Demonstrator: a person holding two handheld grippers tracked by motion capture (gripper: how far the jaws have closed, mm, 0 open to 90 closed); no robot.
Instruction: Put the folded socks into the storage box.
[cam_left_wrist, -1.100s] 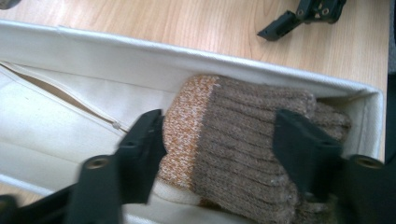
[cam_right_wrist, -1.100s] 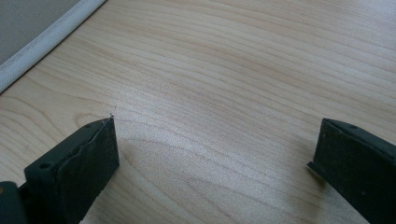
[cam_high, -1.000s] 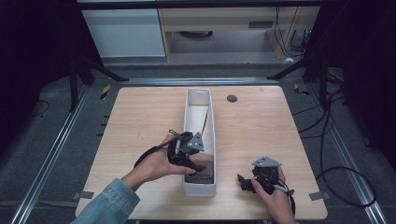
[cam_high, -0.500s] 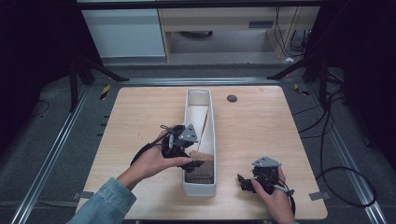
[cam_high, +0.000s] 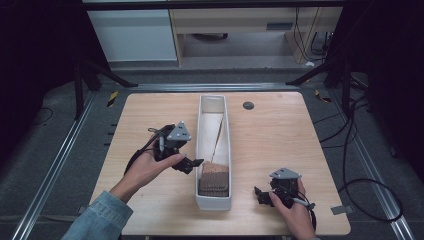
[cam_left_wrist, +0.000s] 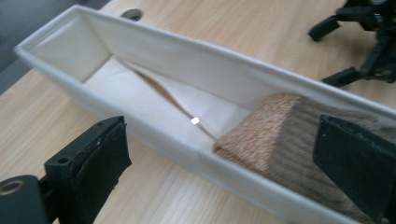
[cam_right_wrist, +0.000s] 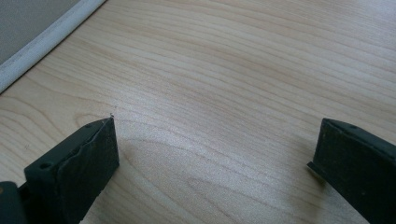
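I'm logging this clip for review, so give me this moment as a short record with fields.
surface: wooden table
container: long white bin, lying lengthwise mid-table
contents: folded brown cloth at the bin's near end
left gripper: jaws have just been opening, now open, nothing between them, beside the bin
right gripper: open, empty, low over bare table to the right of the bin

Brown folded cloth (cam_high: 214, 178) lies in white bin's (cam_high: 213, 103) near end.

Wooden table (cam_high: 280, 135) (pale grain), round dark grommet (cam_high: 248, 105) near its far edge, black cables (cam_high: 367, 185) on the floor
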